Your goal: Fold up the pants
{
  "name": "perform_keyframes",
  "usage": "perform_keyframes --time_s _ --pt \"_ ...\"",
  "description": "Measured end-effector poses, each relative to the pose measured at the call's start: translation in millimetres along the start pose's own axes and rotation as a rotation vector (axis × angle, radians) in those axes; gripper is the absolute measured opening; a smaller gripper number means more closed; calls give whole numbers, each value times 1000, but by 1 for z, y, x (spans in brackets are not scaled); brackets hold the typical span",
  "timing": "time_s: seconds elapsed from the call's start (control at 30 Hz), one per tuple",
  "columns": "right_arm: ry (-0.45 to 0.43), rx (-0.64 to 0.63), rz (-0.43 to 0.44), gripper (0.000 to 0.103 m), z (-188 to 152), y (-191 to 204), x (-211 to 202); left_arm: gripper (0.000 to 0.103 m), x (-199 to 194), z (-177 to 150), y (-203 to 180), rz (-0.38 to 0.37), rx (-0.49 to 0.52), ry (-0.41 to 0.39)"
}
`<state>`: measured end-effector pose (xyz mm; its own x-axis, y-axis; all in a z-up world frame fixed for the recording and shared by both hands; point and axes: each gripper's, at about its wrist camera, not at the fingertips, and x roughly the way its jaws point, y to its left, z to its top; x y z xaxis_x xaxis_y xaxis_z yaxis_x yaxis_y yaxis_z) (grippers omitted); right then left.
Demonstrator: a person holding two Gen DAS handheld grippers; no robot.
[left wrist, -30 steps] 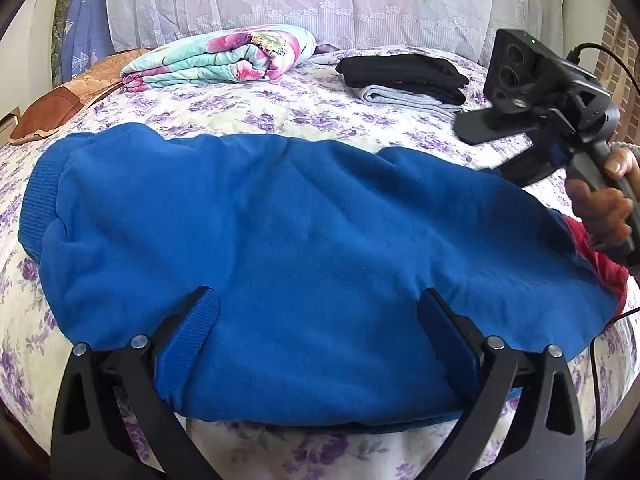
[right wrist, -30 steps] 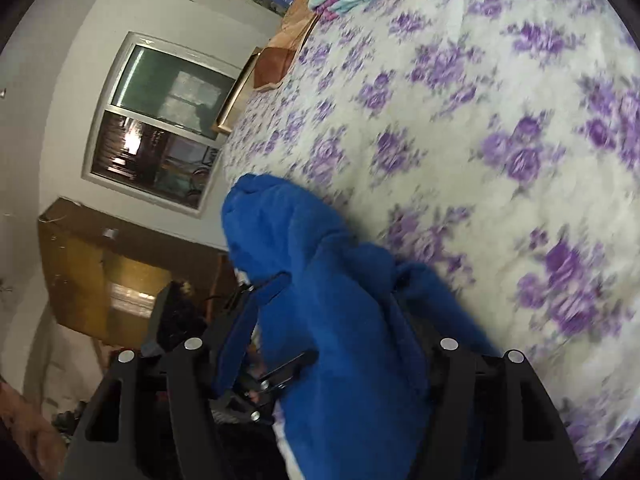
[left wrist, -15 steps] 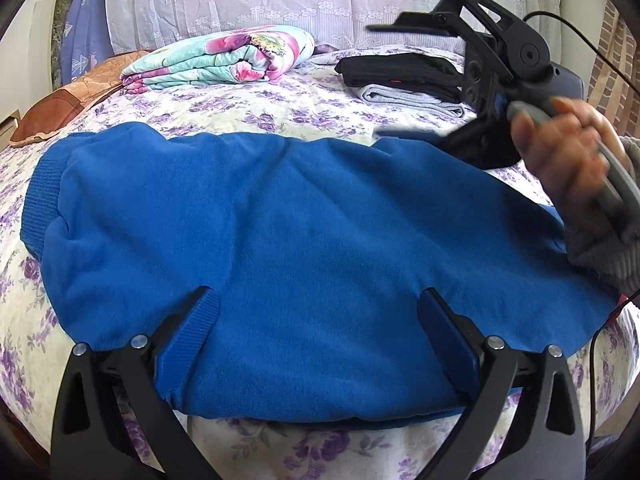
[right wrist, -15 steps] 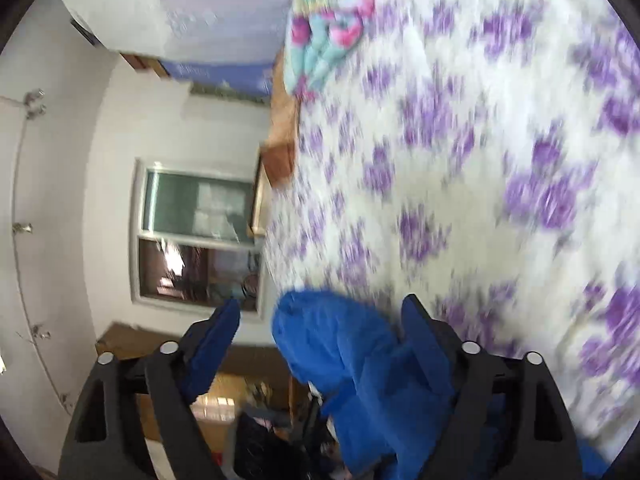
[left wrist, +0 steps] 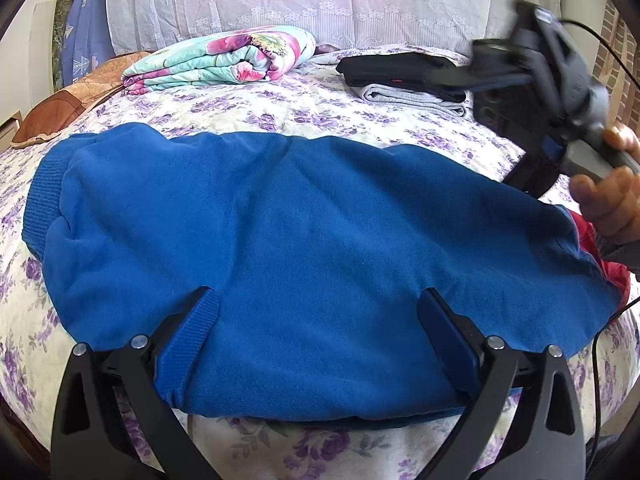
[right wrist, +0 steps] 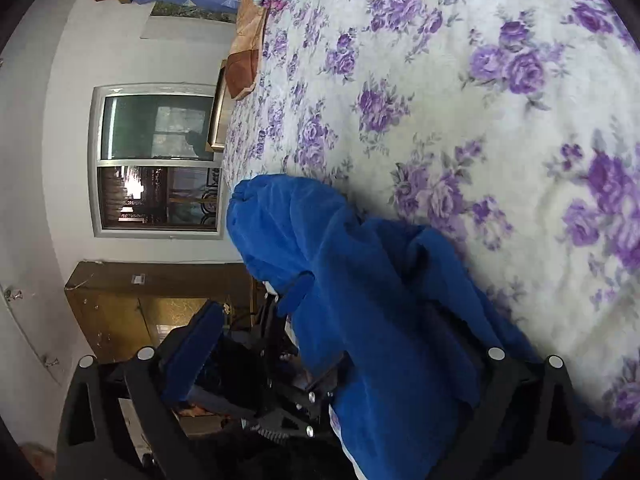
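Blue fleece pants (left wrist: 312, 240) lie flat across the flowered bed, folded lengthwise, ribbed cuffs at the left. My left gripper (left wrist: 320, 320) is open, its fingers resting low over the near edge of the pants with nothing pinched. My right gripper (left wrist: 532, 76) is held in the air at the right end of the pants, blurred, gripped by a hand. In the right wrist view the right gripper (right wrist: 332, 344) is open and rolled sideways, with the pants (right wrist: 360, 280) below and between its fingers, not pinched.
A folded floral quilt (left wrist: 224, 60) and a stack of folded black and grey clothes (left wrist: 404, 80) lie at the back of the bed (left wrist: 280, 112). A red garment (left wrist: 600, 248) shows at the right edge. A window (right wrist: 156, 160) and cardboard box (right wrist: 152, 300) stand beyond the bed.
The right gripper swung up over the right end of the pants and came back down toward the right, rolling as it went. The left gripper and the pants stayed put.
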<state>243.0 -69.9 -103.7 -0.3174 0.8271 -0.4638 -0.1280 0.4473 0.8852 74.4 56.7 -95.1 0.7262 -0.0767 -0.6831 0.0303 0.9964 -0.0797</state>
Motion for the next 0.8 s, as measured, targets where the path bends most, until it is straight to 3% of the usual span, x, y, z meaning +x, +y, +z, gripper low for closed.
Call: perform_keyframes --time_s 0.07,0.17,0.27,0.4,0.5,0.57,0.67,0.73,0.8 --pt "-29 20 37 100 15 2 13 98 0 1 0 5 2 3" --pt "-177 73 85 100 32 -4 6 98 0 -1 0 12 7 5" --pt "-275 146 229 96 24 -21 -10 98 -1 -2 0 13 11 1" --pt "-360 82 279 90 17 -21 -33 98 -2 -1 1 6 2 -4" --pt "-348 64 180 74 27 -30 -35 98 -3 -2 1 15 19 4" --pt "-298 112 132 44 33 -47 -34 98 -7 -3 4 8 19 9" --pt "-223 68 50 44 32 -47 -41 98 -16 0 13 -28 -14 23" --pt "-300 28 -50 48 23 -40 -67 98 -28 7 24 -65 -62 19" --pt "-396 -117 -222 48 4 -17 -89 98 -37 16 34 -75 -101 4"
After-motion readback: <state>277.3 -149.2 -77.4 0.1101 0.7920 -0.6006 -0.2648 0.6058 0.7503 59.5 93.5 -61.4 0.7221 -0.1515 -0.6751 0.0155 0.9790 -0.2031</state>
